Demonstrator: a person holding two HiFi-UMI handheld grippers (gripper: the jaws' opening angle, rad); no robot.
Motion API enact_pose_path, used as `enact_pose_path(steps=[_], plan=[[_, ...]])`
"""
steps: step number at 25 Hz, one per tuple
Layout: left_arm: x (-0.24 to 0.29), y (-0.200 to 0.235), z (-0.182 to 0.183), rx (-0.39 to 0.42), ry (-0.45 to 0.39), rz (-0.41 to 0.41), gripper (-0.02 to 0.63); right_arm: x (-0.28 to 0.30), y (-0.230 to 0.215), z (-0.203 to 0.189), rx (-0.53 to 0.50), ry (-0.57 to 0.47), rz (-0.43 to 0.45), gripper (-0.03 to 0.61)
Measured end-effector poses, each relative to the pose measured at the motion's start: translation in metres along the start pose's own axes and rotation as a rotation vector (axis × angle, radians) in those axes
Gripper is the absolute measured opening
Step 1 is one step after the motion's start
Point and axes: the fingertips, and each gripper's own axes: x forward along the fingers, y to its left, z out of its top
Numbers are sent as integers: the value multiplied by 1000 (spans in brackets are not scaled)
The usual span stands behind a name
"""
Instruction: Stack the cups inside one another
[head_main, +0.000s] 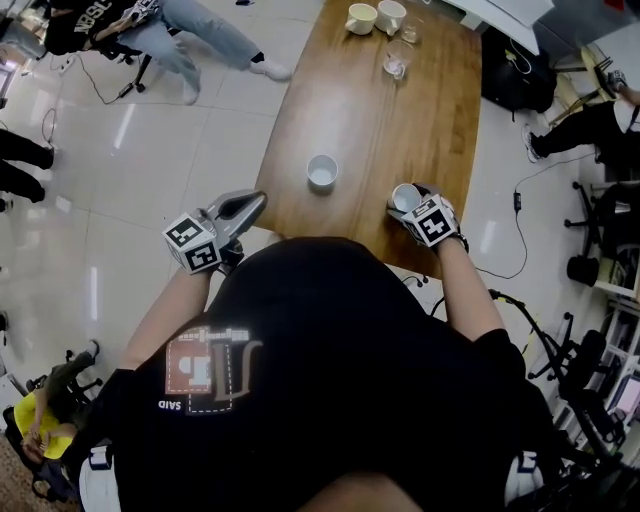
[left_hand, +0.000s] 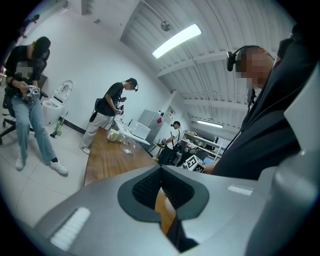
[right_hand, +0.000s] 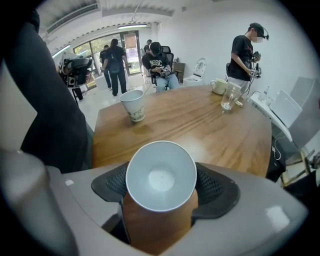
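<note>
A white paper cup (right_hand: 161, 176) stands upright on the wooden table (head_main: 400, 110) near its front edge, also seen in the head view (head_main: 405, 197). My right gripper (right_hand: 162, 187) points steeply down over it, jaws open, one pad (right_hand: 215, 187) on each side of the cup near the rim. A second white cup (head_main: 322, 172) with a printed band stands further out on the table (right_hand: 133, 105), apart from both grippers. My left gripper (head_main: 256, 202) hangs off the table's left edge, shut with nothing in it (left_hand: 161, 170).
At the table's far end stand two cream mugs (head_main: 362, 18) (head_main: 391, 14) and a clear glass (head_main: 396, 62). Several people stand or sit around the room. Cables and office chairs lie on the floor to the right of the table.
</note>
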Motion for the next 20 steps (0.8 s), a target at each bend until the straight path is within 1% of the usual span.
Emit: enact_pose_path(steps=[3,5,8,12,15,17,20], plan=[[-6,2,-3,-7,-8,13,2,2,-3,3,-7,-10,-14,385],[-8,3,-3,-5,-23,14,2,-2,-4,11,4,-35,-11,382],[-13,5,1,-6,-53,24,2,-19,2,48,-8,-107,12,382],[-28,9,2,-5,-98,41,2,-42,22,127,-113,-199,48,382],[-42,11,3,-15,-109,76,2,-51,49,179,-205,-233,99,382],[-49,13,3,-15,-114,94,2,-46,67,200,-262,-222,135,383],[-61,17,1,-13,-132,104,2,-23,86,206,-320,-162,165,385]])
